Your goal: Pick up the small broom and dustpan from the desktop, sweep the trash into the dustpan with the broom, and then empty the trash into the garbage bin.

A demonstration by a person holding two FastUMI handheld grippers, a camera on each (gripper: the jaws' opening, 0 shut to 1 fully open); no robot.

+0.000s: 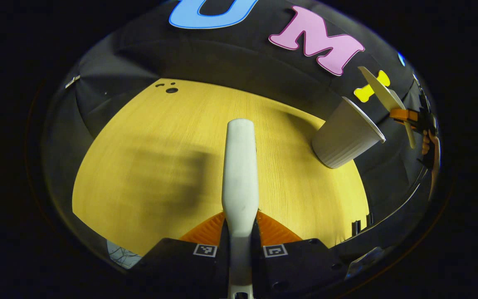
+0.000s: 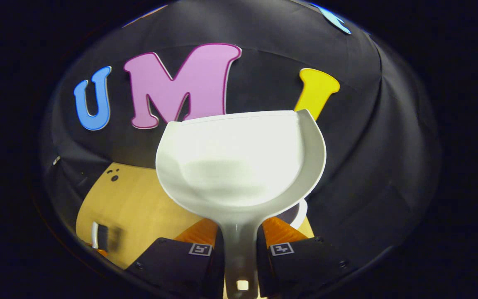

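Dustpan (image 2: 239, 162) handle clamped in right jaws (raised level), broom (image 1: 240, 166) handle clamped in left jaws.

**Colours and patterns noted**

Table (image 1: 160, 166): yellow wood grain, fine lines. Broom handle (image 1: 239, 166): plain white. Dustpan (image 2: 239, 158): glossy white, grey rim. Bin (image 1: 345, 135): white, ribbed sides. Square black-and-white markers (image 1: 204, 249) are carried on the black gripper bodies. Booth wall (image 2: 367, 145): black cloth.

Strong overhead light glares on the dustpan (image 2: 239, 162) ahead of the right gripper, a soft blurred shadow falls on the table (image 1: 147, 174) left of the left gripper, and edges bend and darken.
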